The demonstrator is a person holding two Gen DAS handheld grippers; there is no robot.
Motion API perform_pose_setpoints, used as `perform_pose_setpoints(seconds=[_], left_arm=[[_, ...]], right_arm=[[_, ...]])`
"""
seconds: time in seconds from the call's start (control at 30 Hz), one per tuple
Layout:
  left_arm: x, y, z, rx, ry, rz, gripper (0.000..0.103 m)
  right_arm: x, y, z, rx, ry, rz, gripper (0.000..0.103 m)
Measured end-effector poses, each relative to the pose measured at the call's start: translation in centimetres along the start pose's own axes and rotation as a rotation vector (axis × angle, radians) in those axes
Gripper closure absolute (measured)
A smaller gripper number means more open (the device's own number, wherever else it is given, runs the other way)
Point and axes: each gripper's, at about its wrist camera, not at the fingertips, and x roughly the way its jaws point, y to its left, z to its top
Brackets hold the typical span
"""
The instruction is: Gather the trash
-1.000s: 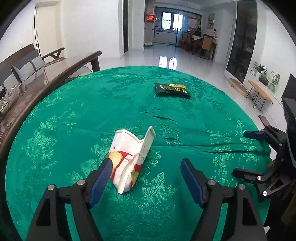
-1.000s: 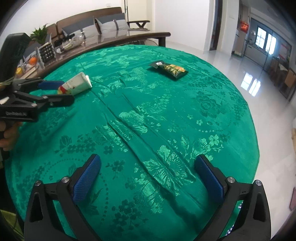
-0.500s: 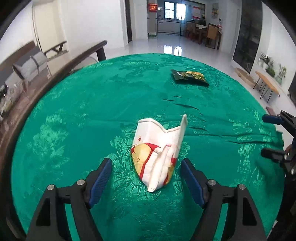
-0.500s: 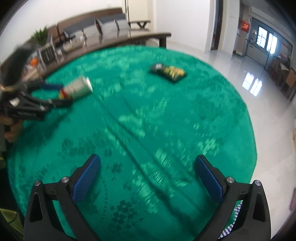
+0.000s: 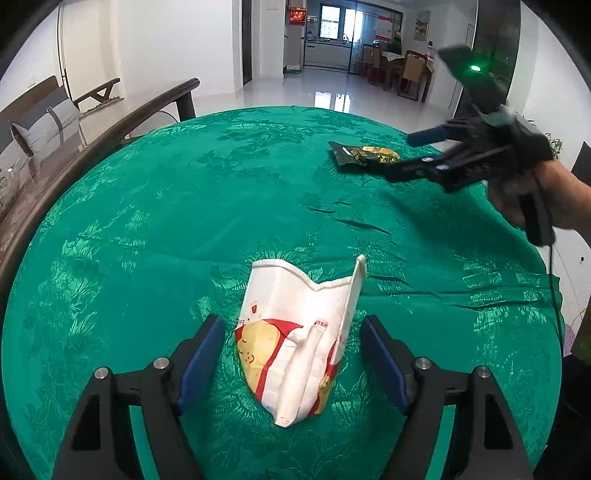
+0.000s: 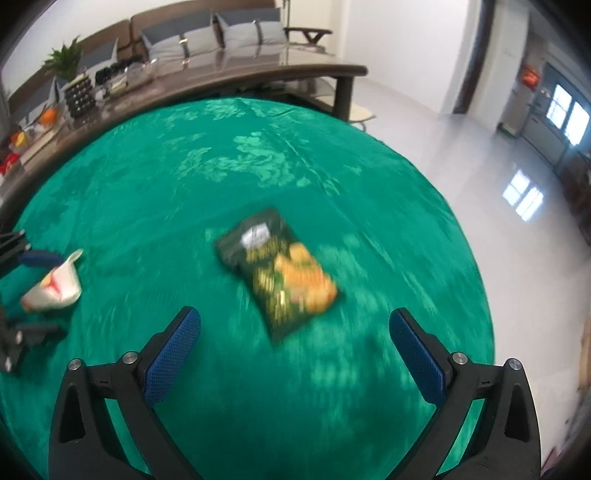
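A crumpled white paper food bag (image 5: 295, 339) with red and yellow print lies on the green tablecloth (image 5: 184, 221). My left gripper (image 5: 293, 358) is open, its blue pads on either side of the bag without touching it. A dark green snack packet (image 6: 280, 271) lies further across the table; it also shows in the left wrist view (image 5: 364, 155). My right gripper (image 6: 295, 350) is open just short of the packet. The right gripper shows from the side in the left wrist view (image 5: 413, 155). The paper bag also shows in the right wrist view (image 6: 55, 286).
A dark wooden bench back (image 5: 92, 147) curves along the table's far left edge. A side table with clutter (image 6: 81, 96) and a sofa (image 6: 207, 33) stand behind it. The round table's edge drops to a glossy white floor (image 6: 498, 184).
My left gripper moved forward, so the paper bag now sits between its pads. My right gripper swept across the table to the snack packet, with motion blur.
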Motion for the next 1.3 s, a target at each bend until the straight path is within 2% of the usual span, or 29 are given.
perform_pose_setpoints(seconds=[0.03, 0.13, 0.17, 0.2, 0.23, 0.3, 0.47, 0.6, 0.63, 0.67, 0.7, 0.73, 0.77, 0.83, 0.93, 1.07, 1.13, 1.23, 1.3], left_arm=[[0.0, 0.1, 0.0, -0.003, -0.002, -0.005, 0.025], [0.0, 0.4, 0.2, -0.022, -0.014, -0.021, 0.028], [-0.1, 0.5, 0.2, -0.025, -0.021, -0.023, 0.033], [-0.1, 0.4, 0.2, -0.023, -0.026, -0.019, 0.047], [-0.2, 0.4, 0.3, -0.02, -0.028, -0.016, 0.05], [-0.3, 0.4, 0.2, -0.03, -0.031, -0.024, 0.054], [-1.1, 0.4, -0.6, -0.079, -0.032, -0.012, 0.056], [-2.6, 1.6, -1.8, -0.181, -0.022, 0.01, 0.056], [-2.9, 2.0, -2.1, -0.205, -0.024, 0.007, 0.056], [-3.4, 2.4, -2.4, -0.23, -0.029, 0.003, 0.056], [-3.6, 2.6, -2.4, -0.241, -0.034, 0.004, 0.056], [-3.7, 2.8, -2.4, -0.251, -0.041, 0.007, 0.056], [-3.8, 3.0, -2.4, -0.258, -0.045, 0.012, 0.056], [-3.7, 3.2, -2.5, -0.263, -0.043, 0.016, 0.056], [-3.6, 3.1, -2.4, -0.251, -0.039, 0.022, 0.056], [-3.5, 3.3, -2.0, -0.236, -0.043, 0.015, 0.056], [-3.3, 3.5, -1.9, -0.239, -0.033, 0.012, 0.056], [-3.2, 3.9, -1.9, -0.244, -0.024, 0.01, 0.056], [-3.4, 4.3, -1.9, -0.248, -0.026, 0.013, 0.056]], right_arm=[[0.6, 0.0, 0.5, -0.004, 0.008, 0.013, 0.002], [1.9, 0.2, 0.9, -0.004, 0.077, 0.078, 0.032], [1.6, 0.4, 0.8, -0.02, 0.063, 0.06, 0.054], [1.4, 0.4, 0.7, -0.012, 0.063, 0.078, 0.063], [1.1, 0.4, 0.5, 0.002, 0.066, 0.078, 0.084], [0.1, 0.7, -0.3, 0.027, 0.065, 0.062, 0.09], [-3.8, 3.1, -4.3, 0.107, 0.013, 0.105, 0.092], [-5.6, 6.6, -6.8, 0.095, 0.051, 0.136, 0.091], [-5.8, 7.3, -7.1, 0.076, 0.063, 0.133, 0.086], [-6.0, 7.5, -7.1, 0.062, 0.069, 0.13, 0.063], [-6.1, 7.7, -6.8, 0.044, 0.066, 0.11, 0.047], [-6.2, 7.7, -6.5, 0.033, 0.051, 0.082, 0.027], [-6.3, 7.6, -6.0, 0.02, 0.024, 0.037, 0.019], [-5.4, 6.7, -4.4, 0.007, -0.004, -0.046, 0.016], [-3.5, 4.6, -1.6, 0.08, -0.003, -0.061, 0.016], [-1.8, 1.9, 1.6, 0.222, -0.09, -0.02, 0.013], [-0.4, 1.1, 2.8, 0.258, -0.102, 0.024, 0.013], [1.5, 0.4, 4.2, 0.257, -0.079, 0.081, 0.015], [2.6, 0.6, 4.2, 0.228, -0.017, 0.144, 0.023]])
